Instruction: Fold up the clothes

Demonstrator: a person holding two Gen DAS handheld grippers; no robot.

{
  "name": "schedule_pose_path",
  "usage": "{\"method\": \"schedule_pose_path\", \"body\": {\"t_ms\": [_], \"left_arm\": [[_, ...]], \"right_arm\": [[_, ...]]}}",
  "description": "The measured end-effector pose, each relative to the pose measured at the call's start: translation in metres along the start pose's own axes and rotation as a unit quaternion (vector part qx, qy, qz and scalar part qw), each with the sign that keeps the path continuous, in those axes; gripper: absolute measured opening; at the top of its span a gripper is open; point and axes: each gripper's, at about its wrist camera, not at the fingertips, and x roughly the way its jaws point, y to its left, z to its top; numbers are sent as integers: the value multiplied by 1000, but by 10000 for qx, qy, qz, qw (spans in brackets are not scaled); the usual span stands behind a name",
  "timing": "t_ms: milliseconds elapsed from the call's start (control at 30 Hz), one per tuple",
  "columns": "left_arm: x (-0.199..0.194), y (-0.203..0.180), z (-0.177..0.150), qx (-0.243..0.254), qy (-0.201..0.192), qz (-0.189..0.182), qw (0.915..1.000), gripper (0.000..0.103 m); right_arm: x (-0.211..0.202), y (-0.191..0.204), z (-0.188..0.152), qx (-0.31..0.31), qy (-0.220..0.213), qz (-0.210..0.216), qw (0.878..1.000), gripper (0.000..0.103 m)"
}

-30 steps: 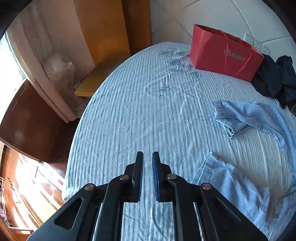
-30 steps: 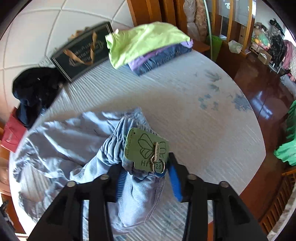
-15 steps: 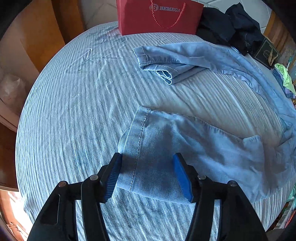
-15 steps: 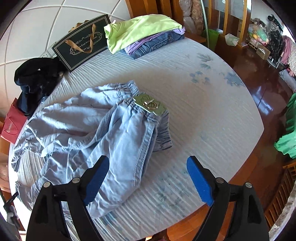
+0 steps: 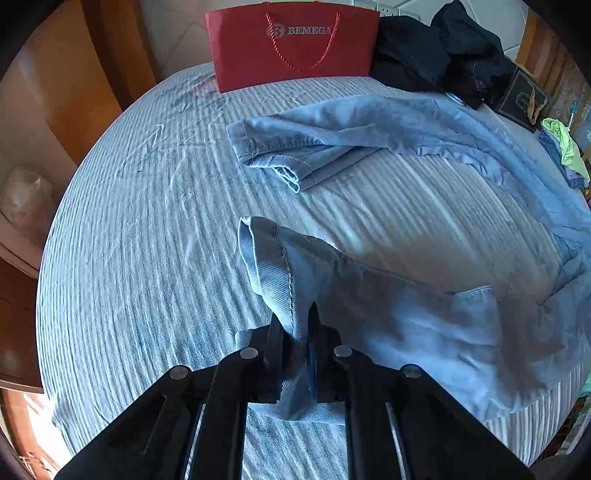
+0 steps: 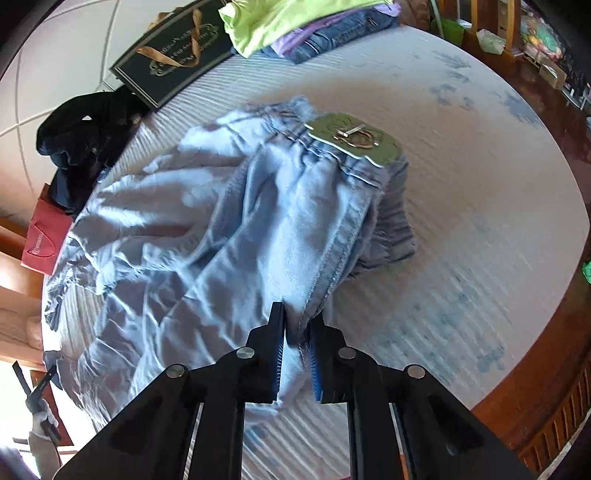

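In the left wrist view, a red paper bag (image 5: 291,44) with a cord handle stands at the far edge of the bed (image 5: 140,236), and a heap of dark clothes (image 5: 439,48) lies just beside it. The bed cover is pale blue and ribbed. The light blue jeans (image 5: 406,325) are spread over the bed, soft denim with stitched hems. One leg (image 5: 314,144) lies near the red bag, its end folded over. The left gripper (image 5: 295,328) has its fingers pressed together on the hem of the nearer leg, and this hem is lifted off the cover. Nothing stands between the two legs.

In the right wrist view, the waist end of the jeans (image 6: 229,221) shows, crumpled in many folds, with a green tag (image 6: 354,138) and a metal clip on the gathered waistband. The right gripper (image 6: 297,332) pinches a seamed edge of the denim below the waistband. Behind, a black gift bag (image 6: 173,55) with a gold ribbon leans at the wall, and a pile of folded clothes (image 6: 306,26), lime green on top, sits next to it. Only this view shows the dark wooden floor (image 6: 561,122) and, at the lower left edge, a gloved hand (image 6: 42,417) holding a dark tool.
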Motion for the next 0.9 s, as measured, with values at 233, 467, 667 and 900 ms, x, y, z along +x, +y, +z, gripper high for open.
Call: {"method": "schedule_pose_path", "body": {"t_ms": [233,467,667,900], "left_arm": [[9,26,104,-839,-324,243,9956,17],[26,29,128,-973,-206,248,9947,79],[28,19,91,-407,-30,371,9985,79],[55,-8,58,493,221,805,9953,79]], "right_arm": [[-23,49,101,-232,-703,265,9969,10],[5,66,137,-345,-537,-151,9978,64],[-5,43,129,-363,-490,-427,9972,64],[-1,25,128,-263,-416,-559,9972,64]]}}
